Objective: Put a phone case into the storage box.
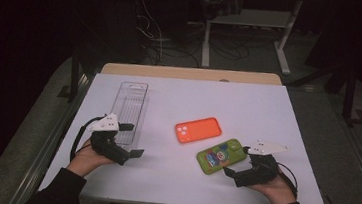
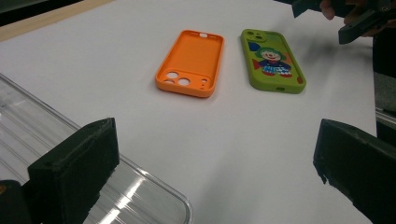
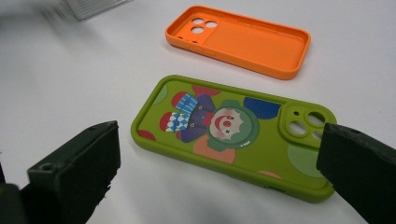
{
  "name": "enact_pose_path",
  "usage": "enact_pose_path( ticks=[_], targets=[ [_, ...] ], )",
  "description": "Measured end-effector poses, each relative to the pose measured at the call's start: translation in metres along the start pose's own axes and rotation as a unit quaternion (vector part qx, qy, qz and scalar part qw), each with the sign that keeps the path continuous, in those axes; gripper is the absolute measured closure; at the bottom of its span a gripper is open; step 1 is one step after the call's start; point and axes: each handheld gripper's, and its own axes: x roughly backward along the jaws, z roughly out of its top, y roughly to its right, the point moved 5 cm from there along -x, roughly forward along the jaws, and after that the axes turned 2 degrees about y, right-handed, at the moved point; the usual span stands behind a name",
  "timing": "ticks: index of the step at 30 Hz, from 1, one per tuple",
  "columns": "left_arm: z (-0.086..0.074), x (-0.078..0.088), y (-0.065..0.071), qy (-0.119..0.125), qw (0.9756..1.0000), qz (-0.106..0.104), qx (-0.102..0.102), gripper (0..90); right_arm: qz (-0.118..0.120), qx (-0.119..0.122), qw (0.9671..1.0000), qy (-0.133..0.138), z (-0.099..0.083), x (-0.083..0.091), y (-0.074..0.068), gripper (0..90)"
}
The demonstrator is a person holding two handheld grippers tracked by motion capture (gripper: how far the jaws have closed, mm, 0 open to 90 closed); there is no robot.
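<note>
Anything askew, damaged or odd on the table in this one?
Nothing stands out. The orange phone case lies hollow side up, the green clown case printed side up, both intact and apart. The clear tray looks empty. Both tongs are open.

Clown case [image 1: 220, 156] right of plain case [image 1: 198, 130]

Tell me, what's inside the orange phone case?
Nothing. The orange case lies open side up on the white table, showing its bare inner back and camera holes. What's underneath it is covered.
</note>
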Motion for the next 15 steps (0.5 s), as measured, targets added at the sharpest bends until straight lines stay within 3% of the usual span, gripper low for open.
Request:
enact_pose_path(
  ticks=[9, 15],
  targets=[
    [0.002, 0.0, 0.0, -0.004, 1.0, -0.002, -0.001, 0.0, -0.005, -0.003, 0.9999, -0.013, 0.003, 0.0, 0.002, 0.0],
    [0.003, -0.001, 0.001, -0.001, 1.0, -0.003, 0.006, 0.0, -0.007, 0.003, 0.9996, -0.026, 0.012, -0.005, 0.002, 6.3]
  ],
)
